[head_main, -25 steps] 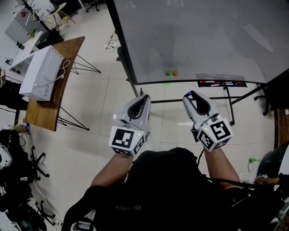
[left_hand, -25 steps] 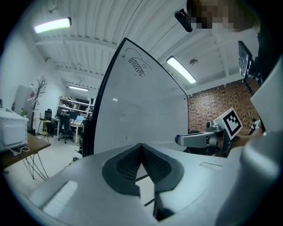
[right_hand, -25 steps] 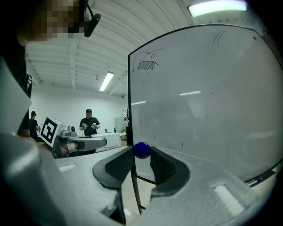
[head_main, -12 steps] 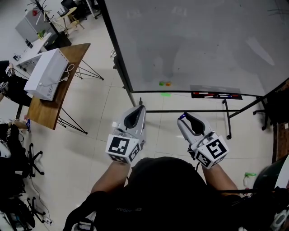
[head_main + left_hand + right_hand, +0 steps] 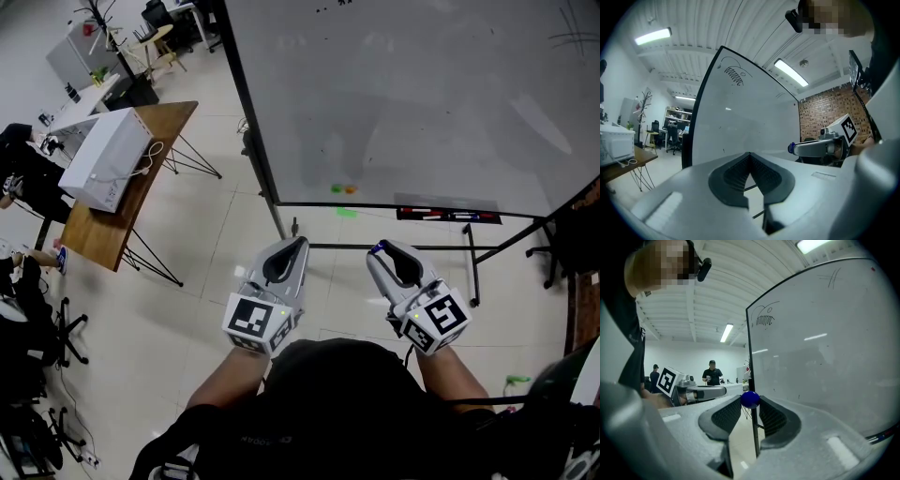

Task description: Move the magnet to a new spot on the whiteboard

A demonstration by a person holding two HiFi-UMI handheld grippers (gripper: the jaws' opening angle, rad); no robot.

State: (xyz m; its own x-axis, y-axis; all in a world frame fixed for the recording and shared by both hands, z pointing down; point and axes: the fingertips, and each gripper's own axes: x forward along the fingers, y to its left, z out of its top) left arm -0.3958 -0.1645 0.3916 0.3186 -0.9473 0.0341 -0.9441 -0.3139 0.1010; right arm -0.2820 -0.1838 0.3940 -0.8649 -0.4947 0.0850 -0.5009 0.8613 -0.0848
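While the left tool (image 5: pixel 750 154) is pressed together, the right tool (image 5: pixel 750 404) pinches a magnet (image 5: pixel 750 399).

shirt (image 5: pixel 347 403): black tee, short sleeves, tiny print on the chest
left gripper (image 5: pixel 298 244): pale grey shell, black ribbed pads (image 5: pixel 733 176)
right gripper (image 5: pixel 381 251): same deal
marker cubes (image 5: pixel 258 319): white, black squares, at each gripper's 6 o'clock end

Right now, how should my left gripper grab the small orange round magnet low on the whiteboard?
Pinch the small orange round magnet by its rim, one jaw above and one below, coming square onto the whiteboard. The small green round magnet sits close on its left, so a sideways pinch would likely hit that. Open the shut left gripper first.
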